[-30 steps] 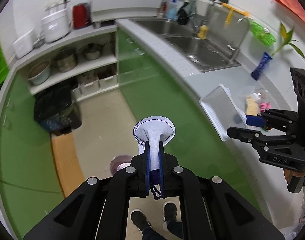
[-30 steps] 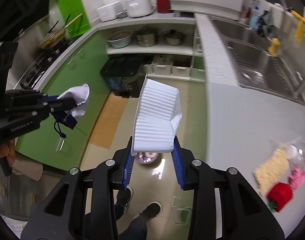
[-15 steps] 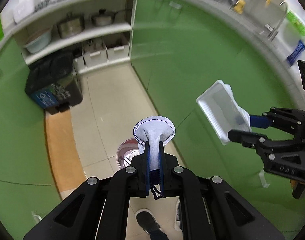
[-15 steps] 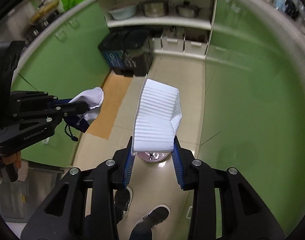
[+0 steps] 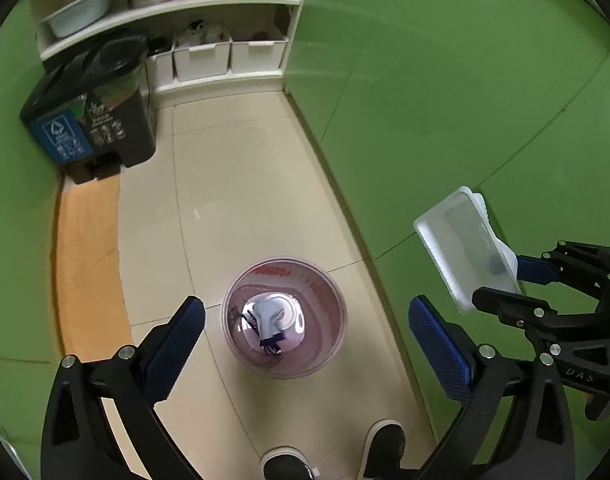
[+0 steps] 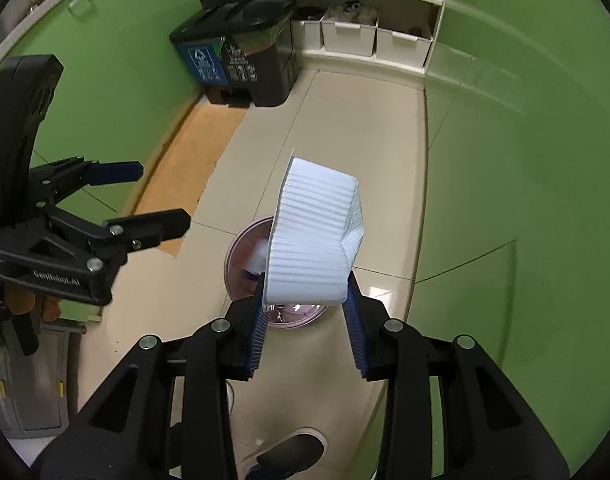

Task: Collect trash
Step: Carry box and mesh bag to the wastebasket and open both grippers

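Green cabinets are seen on both sides of a beige tiled floor. A black two-part trash bin, lids closed, is stood at the far end beside open shelves; pots and a basin are kept on the shelves, white storage boxes below them, contents not clear. An orange mat is laid along the left cabinets.

A small round pink waste basket is stood on the floor. A white cloth pouch with a dark drawstring is lying inside it, at the bottom.

A white ribbed plastic tray, crumpled at one edge, is clamped between the pads of the right gripper and is held above the basket, partly covering it in the right wrist view; nothing is seen inside the tray.

The left gripper is pointed steeply down over the basket. Its jaws have just been opened wide, and nothing is between them. Both grippers are held side by side, near each other. The person's dark shoes are seen below.
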A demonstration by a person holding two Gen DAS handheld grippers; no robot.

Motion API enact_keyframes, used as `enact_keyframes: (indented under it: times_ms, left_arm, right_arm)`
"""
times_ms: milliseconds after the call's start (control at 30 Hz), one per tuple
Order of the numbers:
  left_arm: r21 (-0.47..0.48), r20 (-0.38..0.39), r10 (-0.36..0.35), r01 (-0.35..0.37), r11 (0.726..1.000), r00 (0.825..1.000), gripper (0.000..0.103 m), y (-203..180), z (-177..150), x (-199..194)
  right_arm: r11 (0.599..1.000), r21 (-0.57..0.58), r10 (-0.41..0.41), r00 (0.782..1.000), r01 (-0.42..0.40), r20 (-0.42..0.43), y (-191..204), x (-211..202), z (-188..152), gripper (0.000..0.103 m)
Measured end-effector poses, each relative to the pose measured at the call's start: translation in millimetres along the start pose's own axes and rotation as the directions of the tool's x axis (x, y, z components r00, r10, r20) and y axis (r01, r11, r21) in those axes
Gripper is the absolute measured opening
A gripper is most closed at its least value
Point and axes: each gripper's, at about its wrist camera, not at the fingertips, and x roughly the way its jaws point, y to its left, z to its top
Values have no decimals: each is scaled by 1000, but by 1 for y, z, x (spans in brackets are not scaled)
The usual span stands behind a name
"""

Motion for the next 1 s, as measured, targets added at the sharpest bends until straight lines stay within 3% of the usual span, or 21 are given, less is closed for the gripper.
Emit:
enact_keyframes:
  times_ms: [367,433,500,633,867,1000]
  left_arm:
    - [-51,42,39,-36,998,998,98,41,-10,-7]
    - [-58,46,47,-44,997,998,98,47,-13,-9]
    - [-65,50,59,-56,996,997,98,52,-16,-10]
    - [-76,52,73,-69,995,996,98,60,-17,-13]
    - [-51,39,58,-56,997,998,98,41,-11,-44]
    - [-23,36,44,-43,999,998,98,12,3,-94]
  right_arm:
    - [996,-47,68,997,-70,-42,25,71,14,37]
    - [996,-46,75,996,-77,-40,29,80,16,49]
    - [996,-36,81,996,-82,-36,32,89,18,90]
    - [998,-20,59,998,-60,-36,32,91,17,99]
    - [1000,18,23,999,-22,-23,25,45,23,100]
    - [999,50,14,1000,-14,2,23,-24,30,100]
